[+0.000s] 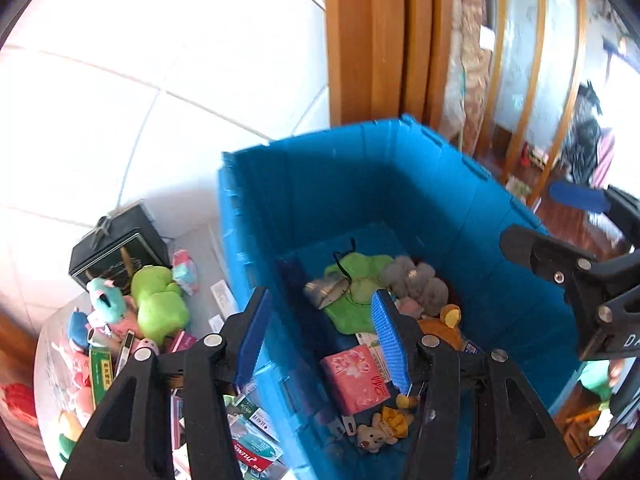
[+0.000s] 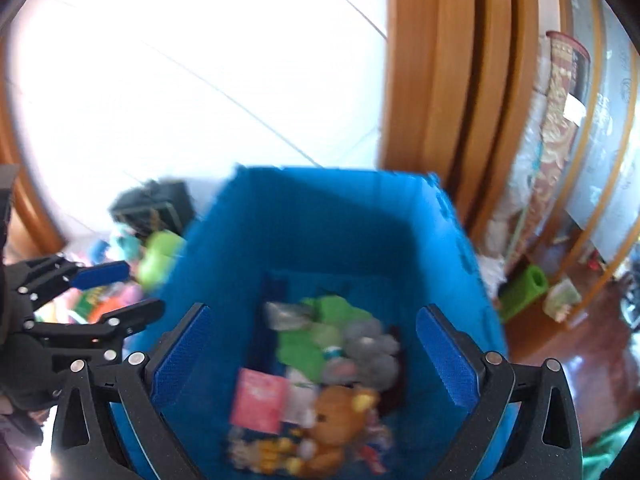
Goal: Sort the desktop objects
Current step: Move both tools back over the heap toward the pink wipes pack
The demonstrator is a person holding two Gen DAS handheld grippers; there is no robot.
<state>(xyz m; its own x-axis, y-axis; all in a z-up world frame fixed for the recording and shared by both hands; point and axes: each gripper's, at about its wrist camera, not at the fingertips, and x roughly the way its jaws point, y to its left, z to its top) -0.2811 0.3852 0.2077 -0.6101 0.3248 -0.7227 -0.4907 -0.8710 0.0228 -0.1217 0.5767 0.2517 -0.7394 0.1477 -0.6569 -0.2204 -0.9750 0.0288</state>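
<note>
- The blue plastic crate (image 1: pixel 420 184) is showing solid, deep blue walls.
- A tissue pack (image 1: pixel 354 378) at the crate's near edge is showing pink with a pale flower print.
- A plush bear (image 2: pixel 340 412) is showing orange-brown with yellow ears.
- A grey plush (image 1: pixel 420 280) is lying against a lime-green one (image 1: pixel 352 300).
- The gripper pads (image 1: pixel 390 336) are showing ribbed blue on black.
- A black gift box (image 1: pixel 116 248) is wearing grey ribbon.

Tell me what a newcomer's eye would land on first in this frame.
The tall blue bin fills the middle of both views, with plush toys and a pink packet piled at its bottom. Left of it, more toys and boxes crowd the tabletop, a lime-green plush standing out before a black box. Both the left gripper and the right gripper hang open and empty above the bin.
</note>
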